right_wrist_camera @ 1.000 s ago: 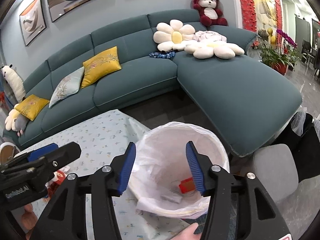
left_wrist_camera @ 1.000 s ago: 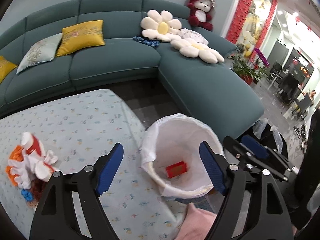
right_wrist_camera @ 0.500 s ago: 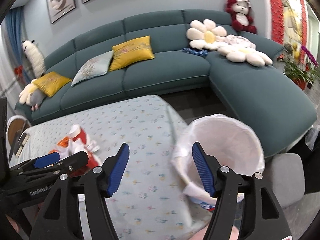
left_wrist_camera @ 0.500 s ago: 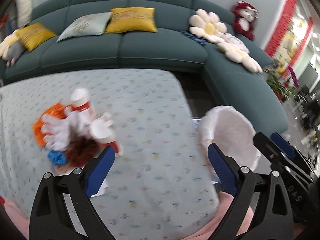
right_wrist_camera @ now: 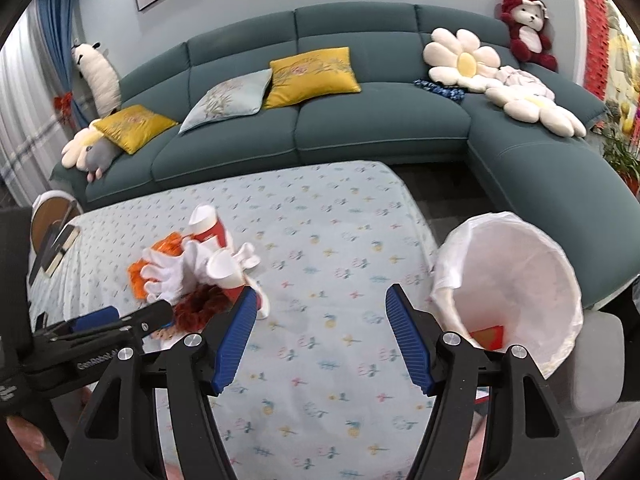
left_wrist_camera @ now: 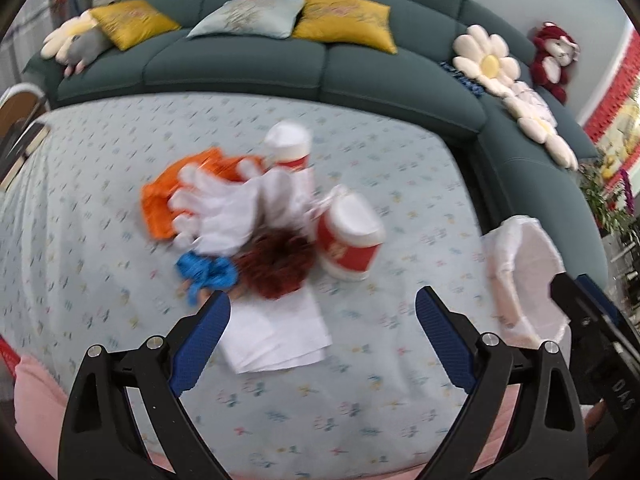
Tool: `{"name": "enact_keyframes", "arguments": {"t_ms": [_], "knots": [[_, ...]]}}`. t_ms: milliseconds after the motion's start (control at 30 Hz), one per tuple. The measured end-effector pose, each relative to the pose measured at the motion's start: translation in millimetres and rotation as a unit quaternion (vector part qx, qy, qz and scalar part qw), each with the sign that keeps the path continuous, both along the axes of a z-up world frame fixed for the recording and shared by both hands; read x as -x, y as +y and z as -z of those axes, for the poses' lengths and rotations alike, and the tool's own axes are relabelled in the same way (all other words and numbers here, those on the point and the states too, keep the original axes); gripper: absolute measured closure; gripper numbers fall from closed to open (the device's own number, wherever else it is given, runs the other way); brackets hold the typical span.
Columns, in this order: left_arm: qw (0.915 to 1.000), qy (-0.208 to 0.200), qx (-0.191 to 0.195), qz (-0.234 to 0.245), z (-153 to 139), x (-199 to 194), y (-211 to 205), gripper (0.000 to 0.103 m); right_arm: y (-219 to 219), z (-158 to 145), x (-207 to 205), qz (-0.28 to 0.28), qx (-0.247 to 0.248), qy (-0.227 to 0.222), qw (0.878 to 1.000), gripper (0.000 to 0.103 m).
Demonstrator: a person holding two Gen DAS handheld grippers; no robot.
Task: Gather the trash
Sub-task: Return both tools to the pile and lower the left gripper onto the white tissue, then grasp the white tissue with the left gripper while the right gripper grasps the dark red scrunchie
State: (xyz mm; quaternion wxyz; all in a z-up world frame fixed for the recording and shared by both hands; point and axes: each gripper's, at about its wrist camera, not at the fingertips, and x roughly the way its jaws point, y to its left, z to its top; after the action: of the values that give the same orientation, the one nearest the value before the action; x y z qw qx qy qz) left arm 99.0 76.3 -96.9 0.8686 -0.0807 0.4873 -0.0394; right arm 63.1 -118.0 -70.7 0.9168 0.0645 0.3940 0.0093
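Note:
A pile of trash lies on the patterned tablecloth [left_wrist_camera: 360, 380]: two red-and-white paper cups [left_wrist_camera: 350, 240], a white glove [left_wrist_camera: 224, 208], an orange wrapper [left_wrist_camera: 160, 200], a blue scrap [left_wrist_camera: 206, 272], a dark red frilly scrap [left_wrist_camera: 276, 264] and a white paper sheet [left_wrist_camera: 276, 340]. The pile also shows in the right wrist view [right_wrist_camera: 192, 268]. My left gripper [left_wrist_camera: 322, 336] is open and empty, just in front of the pile. My right gripper [right_wrist_camera: 320, 340] is open and empty over the table. A white-lined bin [right_wrist_camera: 512, 280] stands at the table's right end with a red packet [right_wrist_camera: 490, 336] inside.
A teal corner sofa [right_wrist_camera: 380, 128] with yellow cushions, flower cushions and a plush toy runs behind the table. A grey stool [right_wrist_camera: 600, 368] stands beside the bin. A book [right_wrist_camera: 56, 248] lies at the table's left edge.
Both grippers have swung left from over the bin toward the table. The trash pile now sits ahead of my left gripper. Both stay open and empty.

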Motion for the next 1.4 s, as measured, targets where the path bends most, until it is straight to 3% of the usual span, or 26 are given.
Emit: {"name": "enact_keyframes", "arguments": {"t_ms": [300,633,833,967,1067,1267,1400], "knots": [[0.9957,0.079,0.014,-0.046,56,0,44,0.014,44,23,-9,-0.034,0.007,0.029,0.999,0.039],[0.989,0.137,0.031,-0.046,103,-10,52,0.018,75,41,-22,-0.058,0.014,0.054,0.997,0.039],[0.9858,0.156,0.042,-0.047,118,-13,59,0.041,85,51,-29,-0.063,0.019,0.067,0.996,0.039],[0.9857,0.154,0.058,-0.034,115,-12,63,0.077,92,62,-35,-0.068,0.012,0.08,0.994,0.039],[0.987,0.145,0.063,-0.024,106,-8,67,0.091,100,66,-41,-0.077,0.011,0.085,0.993,0.039],[0.9885,0.135,0.066,-0.015,89,-2,72,0.092,121,75,-61,-0.098,0.002,0.092,0.991,0.039],[0.9883,0.139,0.062,-0.014,87,1,82,0.092,141,87,-77,-0.121,-0.011,0.107,0.987,0.045]]}}
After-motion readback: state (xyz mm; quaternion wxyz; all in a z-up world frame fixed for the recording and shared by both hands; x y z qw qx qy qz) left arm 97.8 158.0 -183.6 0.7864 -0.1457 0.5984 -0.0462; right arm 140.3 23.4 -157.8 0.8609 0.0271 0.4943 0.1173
